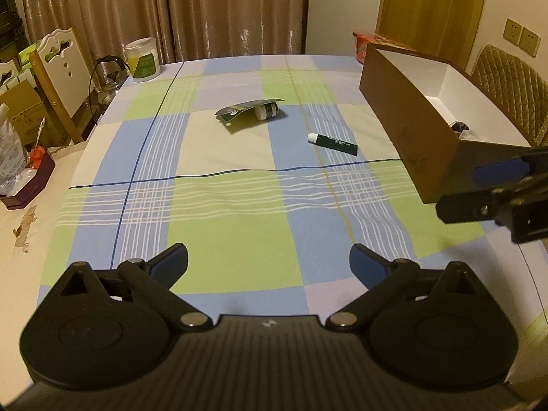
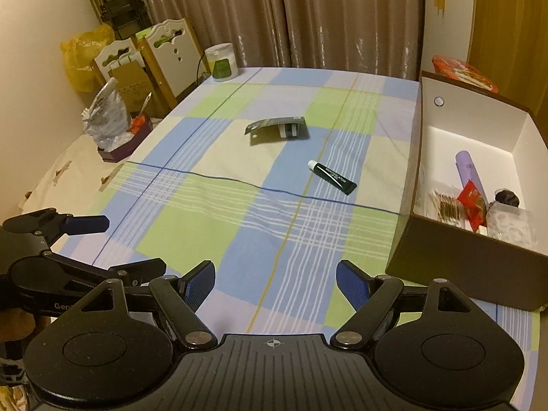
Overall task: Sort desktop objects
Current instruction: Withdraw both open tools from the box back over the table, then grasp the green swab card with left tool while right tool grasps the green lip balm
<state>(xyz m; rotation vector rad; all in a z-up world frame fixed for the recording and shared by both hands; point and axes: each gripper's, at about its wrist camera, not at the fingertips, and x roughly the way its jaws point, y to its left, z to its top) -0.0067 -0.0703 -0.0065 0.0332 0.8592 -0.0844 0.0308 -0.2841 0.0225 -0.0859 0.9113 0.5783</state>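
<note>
A dark green tube (image 1: pixel 333 143) with a white cap lies flat on the checked tablecloth (image 1: pixel 239 226), its long axis slanting across the table: the cap points toward the far left, the flat crimped end toward the brown cardboard box (image 1: pixel 407 133) on the right. Beyond it, well apart, a green card packet (image 1: pixel 246 110) rests with a small white roll (image 1: pixel 266 111) under its right end. The left gripper (image 1: pixel 269 263) hovers over the near cloth, fingers spread wide and holding nothing. The right gripper (image 2: pixel 275 286) is beside the box, its fingers also apart and empty. Inside the box lie a lilac tube (image 2: pixel 468 171), cotton swabs (image 2: pixel 445 205) and a red packet (image 2: pixel 474 205).
</note>
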